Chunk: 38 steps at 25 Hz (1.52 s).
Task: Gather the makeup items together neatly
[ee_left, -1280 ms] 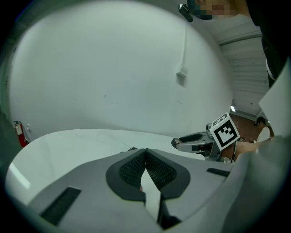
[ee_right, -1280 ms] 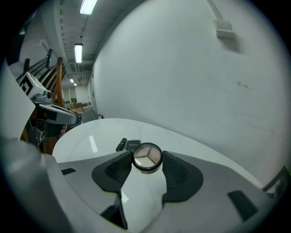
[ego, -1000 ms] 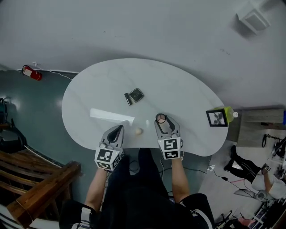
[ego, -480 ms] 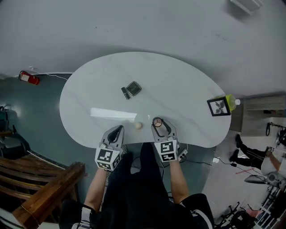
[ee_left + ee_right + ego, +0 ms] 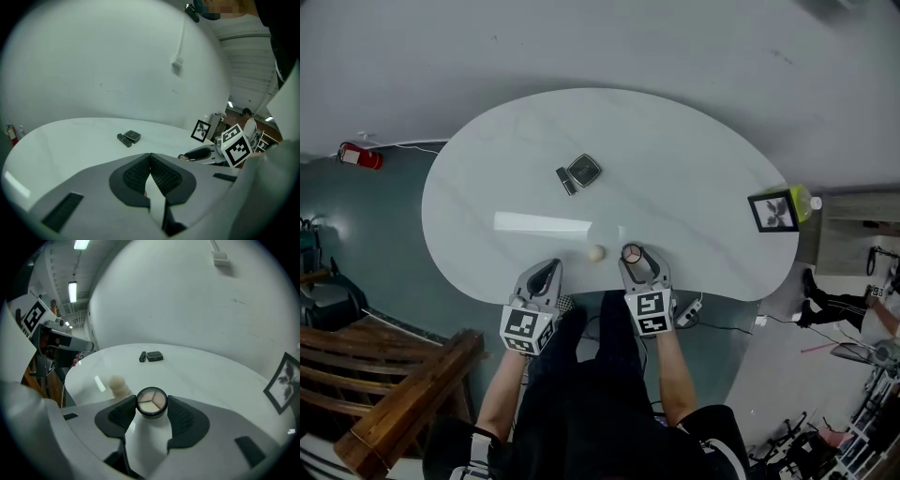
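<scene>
The right gripper (image 5: 634, 259) has its jaws clamped on a round three-shade palette (image 5: 151, 402). The square compact (image 5: 584, 170) and lipstick (image 5: 566, 181) lie far-left across the counter (image 5: 694, 187). The left gripper (image 5: 150, 157) has its jaws pressed together, empty.

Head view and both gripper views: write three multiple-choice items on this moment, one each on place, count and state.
1. The beige makeup sponge lies on the white table: A) at its far edge B) near its front edge, beside the right gripper C) at its right end.
2. Powder shades in the round dark-rimmed compact: A) two B) three C) five.
3. The left gripper has its jaws: A) together, empty B) wide apart C) closed on a brush.
Key: 1 B, the head view shows it there; 2 B, three wedges show; 3 A, the pads meet.
</scene>
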Tool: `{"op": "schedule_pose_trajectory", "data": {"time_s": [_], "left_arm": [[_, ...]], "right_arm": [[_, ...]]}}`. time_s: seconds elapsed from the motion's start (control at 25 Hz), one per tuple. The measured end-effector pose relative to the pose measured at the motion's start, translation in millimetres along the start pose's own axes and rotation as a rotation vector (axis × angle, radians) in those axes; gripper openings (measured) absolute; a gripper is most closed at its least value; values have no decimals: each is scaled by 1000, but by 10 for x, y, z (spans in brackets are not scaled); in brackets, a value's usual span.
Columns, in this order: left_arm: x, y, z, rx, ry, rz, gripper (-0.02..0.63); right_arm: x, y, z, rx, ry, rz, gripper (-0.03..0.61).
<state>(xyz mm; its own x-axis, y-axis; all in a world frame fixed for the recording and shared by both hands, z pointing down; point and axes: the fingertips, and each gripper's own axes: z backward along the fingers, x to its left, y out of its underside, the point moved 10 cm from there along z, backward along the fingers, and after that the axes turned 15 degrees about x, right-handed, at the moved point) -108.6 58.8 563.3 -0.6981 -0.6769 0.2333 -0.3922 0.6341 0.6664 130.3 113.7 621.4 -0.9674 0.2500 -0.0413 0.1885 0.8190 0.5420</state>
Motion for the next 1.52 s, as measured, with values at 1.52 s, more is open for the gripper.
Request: {"op": "schedule_pose_trajectory", "data": {"time_s": [1.52], "left_arm": [[-79, -163, 319, -88, -27, -26, 17]], "right_arm": [[-32, -290, 547, -164, 52, -48, 227]]}}
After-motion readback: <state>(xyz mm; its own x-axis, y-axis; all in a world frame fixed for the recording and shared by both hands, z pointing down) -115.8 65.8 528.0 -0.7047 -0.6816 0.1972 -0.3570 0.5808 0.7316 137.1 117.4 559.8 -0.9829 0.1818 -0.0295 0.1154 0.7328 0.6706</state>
